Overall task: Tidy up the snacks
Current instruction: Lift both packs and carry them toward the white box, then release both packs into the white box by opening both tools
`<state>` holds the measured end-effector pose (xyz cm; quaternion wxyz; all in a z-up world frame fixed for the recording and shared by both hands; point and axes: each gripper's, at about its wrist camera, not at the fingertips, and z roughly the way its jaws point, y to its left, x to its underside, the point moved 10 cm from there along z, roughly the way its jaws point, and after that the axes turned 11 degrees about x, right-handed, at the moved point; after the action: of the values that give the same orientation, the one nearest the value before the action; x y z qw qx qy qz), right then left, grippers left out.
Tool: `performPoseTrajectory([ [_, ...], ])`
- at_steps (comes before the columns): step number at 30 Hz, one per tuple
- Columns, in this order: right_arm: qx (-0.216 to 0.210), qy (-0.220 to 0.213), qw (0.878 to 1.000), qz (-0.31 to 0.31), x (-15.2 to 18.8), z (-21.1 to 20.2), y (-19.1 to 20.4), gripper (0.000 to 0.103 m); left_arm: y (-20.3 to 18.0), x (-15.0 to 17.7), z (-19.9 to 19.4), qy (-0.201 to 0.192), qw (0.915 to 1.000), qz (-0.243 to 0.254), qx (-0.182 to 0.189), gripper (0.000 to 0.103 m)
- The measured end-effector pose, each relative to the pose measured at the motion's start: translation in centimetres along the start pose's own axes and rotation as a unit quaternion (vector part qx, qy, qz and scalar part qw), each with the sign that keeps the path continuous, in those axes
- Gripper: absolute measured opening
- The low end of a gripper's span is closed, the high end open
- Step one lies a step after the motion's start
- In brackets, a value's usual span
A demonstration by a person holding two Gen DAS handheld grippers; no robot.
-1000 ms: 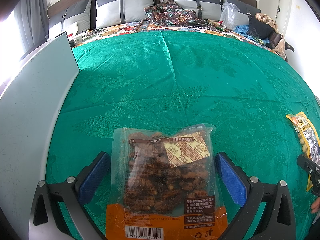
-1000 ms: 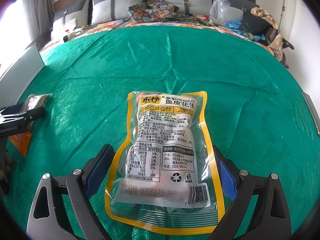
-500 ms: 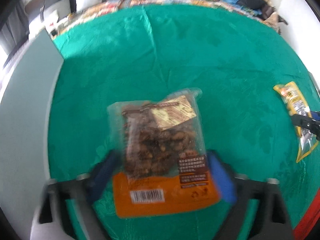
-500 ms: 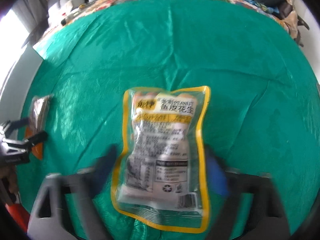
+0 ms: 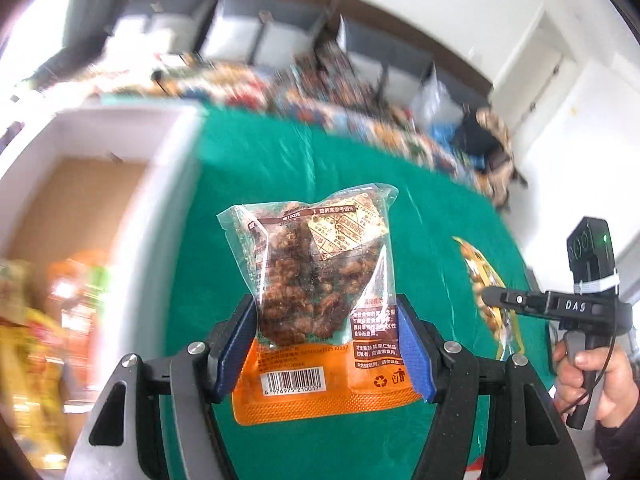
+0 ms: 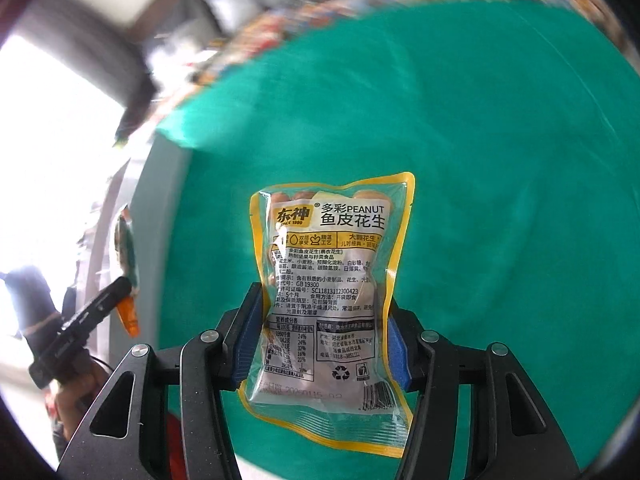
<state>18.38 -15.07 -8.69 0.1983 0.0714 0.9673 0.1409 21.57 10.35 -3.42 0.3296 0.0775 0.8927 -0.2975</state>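
Observation:
A clear bag of brown glazed nuts with an orange bottom (image 5: 316, 264) hangs above the green cloth (image 5: 248, 184). My left gripper (image 5: 324, 308) has its blue pads pressed on both sides of it, and the jaws are still closing. A yellow-edged peanut bag (image 6: 332, 240) is lifted off the cloth (image 6: 500, 160) in my right gripper (image 6: 322, 300), whose jaws are also closing on it. The left wrist view shows the right gripper (image 5: 520, 304) with the peanut bag (image 5: 484, 288) at the right.
A white box with a brown floor (image 5: 80, 208) stands to the left of the cloth, with colourful snack packs (image 5: 36, 340) blurred inside. A hand (image 5: 592, 372) grips the right handle. Grey cushions and clutter (image 5: 360, 92) lie beyond the cloth.
Both grippers closed from wide open onto their bags and lifted them off the cloth. The left view swung up and toward the white box on the left.

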Motion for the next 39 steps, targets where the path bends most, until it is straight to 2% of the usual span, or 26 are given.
performPoseTrajectory([
  [4, -0.081, -0.025, 0.993, -0.081, -2.1, -3.2, 13.0, 0.057, 5.9, -1.9, -8.4, -0.035, 0.9963, -0.009, -0.078, 0.067],
  [7, -0.134, -0.024, 0.981, -0.138, -2.0, -4.1, 22.9, 0.057, 11.9, -1.2, -13.0, -0.028, 0.9832, -0.009, -0.180, 0.071],
  [8, -0.153, -0.020, 0.975, -0.157, -1.7, -4.0, 26.8, 0.057, 13.8, -0.6, -14.1, -0.023, 0.9773, -0.014, -0.210, 0.073],
  [11, -0.180, -0.013, 0.964, -0.196, -0.5, -2.8, 34.7, 0.060, 17.9, 1.2, -16.4, -0.013, 0.9577, -0.024, -0.286, 0.081],
  [14, -0.179, 0.036, 0.958, -0.220, 2.4, 0.3, 39.7, 0.068, 19.3, 3.0, -18.0, -0.020, 0.9483, -0.031, -0.315, 0.085],
  [16, -0.163, 0.084, 0.957, -0.226, 4.9, 2.7, 40.6, 0.073, 19.6, 4.1, -19.3, -0.026, 0.9427, -0.029, -0.331, 0.088],
  [18, -0.148, 0.107, 0.956, -0.231, 6.4, 3.8, 40.2, 0.073, 19.3, 4.6, -20.1, -0.038, 0.9329, -0.023, -0.357, 0.088],
  [21, -0.136, 0.108, 0.957, -0.232, 7.0, 4.0, 39.0, 0.073, 18.3, 4.2, -23.0, -0.078, 0.9026, -0.020, -0.423, 0.100],
  [22, -0.128, 0.099, 0.959, -0.232, 6.6, 4.0, 38.6, 0.073, 18.1, 4.0, -23.8, -0.092, 0.8990, -0.023, -0.428, 0.103],
  [23, -0.119, 0.090, 0.961, -0.233, 5.9, 3.7, 38.2, 0.073, 17.4, 3.7, -24.5, -0.111, 0.9002, -0.029, -0.420, 0.103],
  [24, -0.111, 0.080, 0.963, -0.234, 4.2, 3.8, 38.6, 0.073, 17.0, 3.6, -25.0, -0.121, 0.9047, -0.039, -0.407, 0.103],
  [27, -0.074, 0.031, 0.966, -0.245, 2.1, 2.0, 37.5, 0.077, 15.5, 3.4, -25.5, -0.145, 0.9185, -0.081, -0.359, 0.103],
  [30, -0.045, -0.011, 0.965, -0.259, 1.9, 0.5, 36.7, 0.077, 14.7, 3.3, -25.5, -0.157, 0.9248, -0.095, -0.333, 0.103],
  [31, -0.039, -0.020, 0.964, -0.263, 2.1, 0.2, 36.6, 0.077, 14.5, 3.2, -25.6, -0.162, 0.9229, -0.094, -0.336, 0.103],
  [33, -0.026, -0.036, 0.960, -0.276, 2.9, -0.3, 36.6, 0.077, 14.4, 3.2, -26.2, -0.171, 0.9125, -0.088, -0.361, 0.103],
  [35, -0.013, -0.048, 0.955, -0.291, 3.6, -0.4, 36.7, 0.078, 14.5, 3.4, -26.5, -0.168, 0.9055, -0.079, -0.382, 0.103],
  [39, -0.004, -0.064, 0.948, -0.311, 4.6, -0.4, 37.7, 0.078, 14.8, 4.0, -26.4, -0.147, 0.9058, -0.074, -0.390, 0.103],
])
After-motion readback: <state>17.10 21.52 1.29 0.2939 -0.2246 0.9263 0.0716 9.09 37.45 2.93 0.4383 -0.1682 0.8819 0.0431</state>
